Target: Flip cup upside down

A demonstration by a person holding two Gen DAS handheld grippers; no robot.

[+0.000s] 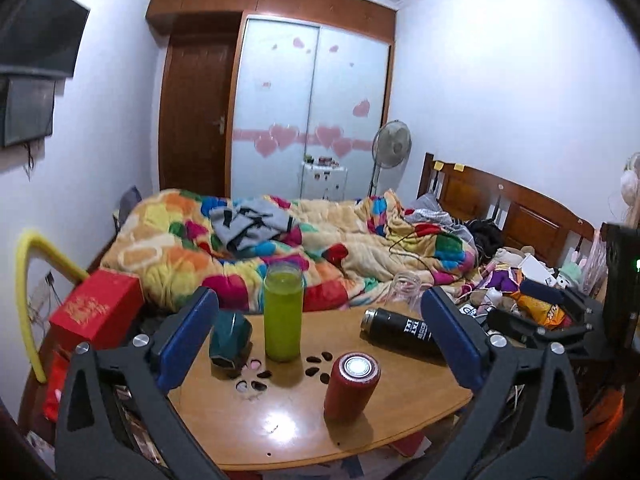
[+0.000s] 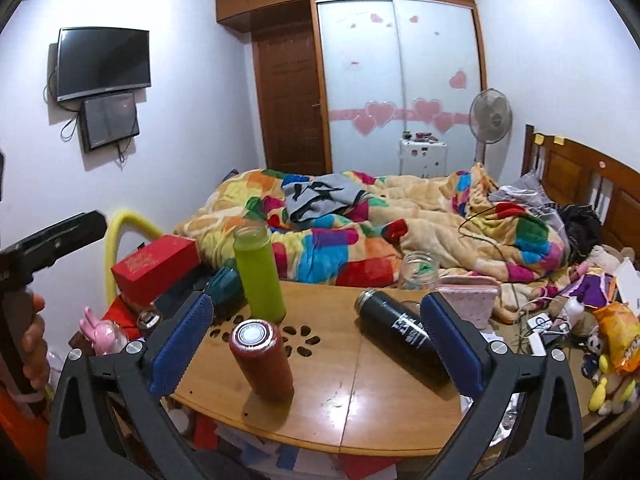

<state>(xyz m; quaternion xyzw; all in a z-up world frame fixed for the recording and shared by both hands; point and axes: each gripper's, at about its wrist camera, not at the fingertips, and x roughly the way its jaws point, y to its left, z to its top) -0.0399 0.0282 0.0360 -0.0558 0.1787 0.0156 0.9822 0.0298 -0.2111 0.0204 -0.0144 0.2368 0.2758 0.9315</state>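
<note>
Blue-padded and gaping wide, hovering as the left gripper [image 1: 320,296] over the near edge of the wooden table [image 1: 280,432], pinching nothing. Framing, between its spread fingers, the red cup [image 1: 352,386], which is standing upright on the tabletop with its shiny metal end facing up, nearest of all the vessels. Mirroring that on the other side: hanging equally spread and empty as the right gripper [image 2: 316,300], looking down on the same red cup from slightly further right.

Judging the red cup to be the one for flipping, though not being able to tell for certain, with several other vessels sharing the table. Standing behind it, the tall green bottle [image 1: 282,316]. Lying on its side to the right, the black flask [image 1: 400,330], touching nothing. Leaning at the left, by the table's edge, the teal cup [image 1: 230,340]. Sitting at the far edge, the clear glass jar [image 1: 406,286]. Probably keeping both claws open and back from the table to leave room for choosing an approach and a side grasp, with no contact made yet.

Showing in the right wrist view, at the far left, the left hand [image 2: 32,344], wrapping around a dark handle. Holding both tools roughly level, side by side, tilting a little downward toward the tabletop.
</note>
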